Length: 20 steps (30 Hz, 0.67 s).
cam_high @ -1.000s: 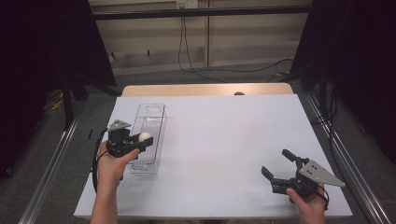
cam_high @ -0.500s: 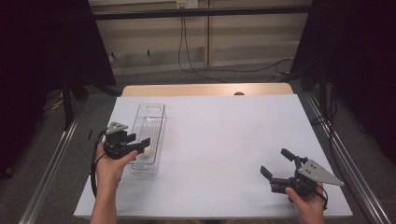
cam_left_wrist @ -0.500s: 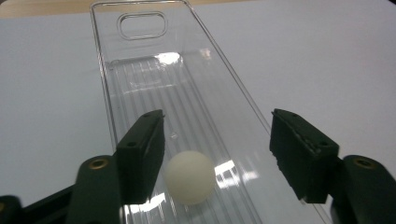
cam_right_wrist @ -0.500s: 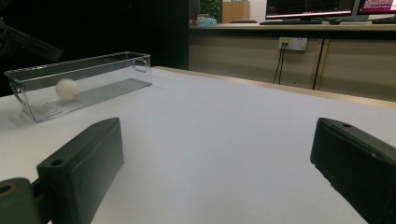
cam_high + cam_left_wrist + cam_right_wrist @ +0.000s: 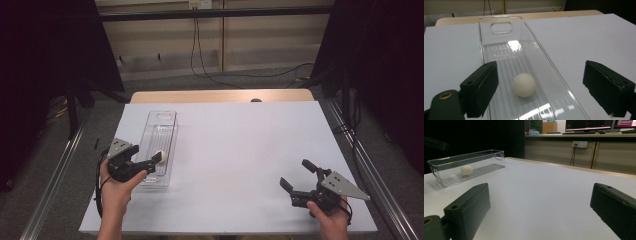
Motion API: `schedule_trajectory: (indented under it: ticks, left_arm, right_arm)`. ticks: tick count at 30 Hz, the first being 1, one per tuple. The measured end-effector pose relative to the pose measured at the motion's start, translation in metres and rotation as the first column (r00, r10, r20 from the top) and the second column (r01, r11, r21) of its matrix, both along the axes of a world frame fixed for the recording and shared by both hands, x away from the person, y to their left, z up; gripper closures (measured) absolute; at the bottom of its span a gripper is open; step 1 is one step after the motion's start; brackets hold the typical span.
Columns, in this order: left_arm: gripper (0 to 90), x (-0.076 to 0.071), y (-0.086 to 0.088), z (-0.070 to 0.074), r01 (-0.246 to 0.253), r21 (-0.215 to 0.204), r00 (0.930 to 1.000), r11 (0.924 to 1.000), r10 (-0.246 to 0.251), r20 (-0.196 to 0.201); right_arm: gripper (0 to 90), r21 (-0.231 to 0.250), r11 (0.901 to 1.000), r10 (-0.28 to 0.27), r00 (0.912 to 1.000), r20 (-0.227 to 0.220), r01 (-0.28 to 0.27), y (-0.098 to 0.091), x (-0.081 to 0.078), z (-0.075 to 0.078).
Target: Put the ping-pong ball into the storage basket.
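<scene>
A white ball (image 5: 524, 84) lies free on the ribbed floor of a clear tray (image 5: 499, 27), just beyond the left gripper (image 5: 145, 164), whose fingers have just been opening. The right gripper (image 5: 299, 176) hovers over the white bench (image 5: 240, 145), fingers apart, holding nothing.
</scene>
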<state>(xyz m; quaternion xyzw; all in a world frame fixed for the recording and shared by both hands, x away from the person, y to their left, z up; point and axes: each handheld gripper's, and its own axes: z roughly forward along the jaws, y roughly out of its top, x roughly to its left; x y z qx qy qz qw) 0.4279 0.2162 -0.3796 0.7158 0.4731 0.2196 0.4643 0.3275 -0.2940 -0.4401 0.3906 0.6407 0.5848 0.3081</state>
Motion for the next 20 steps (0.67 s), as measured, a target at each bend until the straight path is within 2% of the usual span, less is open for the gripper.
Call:
schedule_trajectory:
  ticks: [4, 6, 10, 12, 14, 20]
  left_arm:
    - [9.3, -0.008, 0.002, -0.003, -0.010, -0.016, 0.9993, 0.9998, 0.010, 0.036]
    - [7.8, -0.011, 0.004, -0.006, 0.009, -0.026, 0.9988, 0.9996, -0.008, 0.049]
    - [5.7, -0.019, 0.004, -0.011, 0.009, -0.058, 0.9963, 0.9983, -0.004, 0.085]
    - [4.8, -0.023, 0.005, -0.013, 0.005, -0.059, 0.9935, 0.9983, 0.001, 0.114]
    - [3.5, -0.026, 0.006, -0.014, 0.025, -0.065, 0.9905, 0.9976, -0.016, 0.137]
    - [2.5, -0.031, 0.005, -0.019, 0.035, -0.079, 0.9839, 0.9962, -0.021, 0.177]
  right_arm:
    - [2.1, 0.002, 1.0000, 0.005, 1.0000, 0.001, -0.005, 0.000, 0.000, 0.000]
    - [2.1, 0.000, 1.0000, 0.000, 1.0000, -0.001, 0.000, 0.000, 0.000, 0.000]
    - [2.2, 0.000, 1.0000, 0.002, 1.0000, 0.001, -0.002, 0.000, 0.000, 0.000]
    - [2.2, 0.000, 1.0000, 0.001, 1.0000, 0.002, -0.001, 0.000, 0.000, 0.000]
    - [2.2, 0.000, 1.0000, 0.004, 1.0000, 0.001, -0.004, 0.000, 0.000, 0.000]
    - [2.1, -0.002, 1.0000, 0.008, 1.0000, -0.001, -0.008, 0.001, 0.000, -0.001]
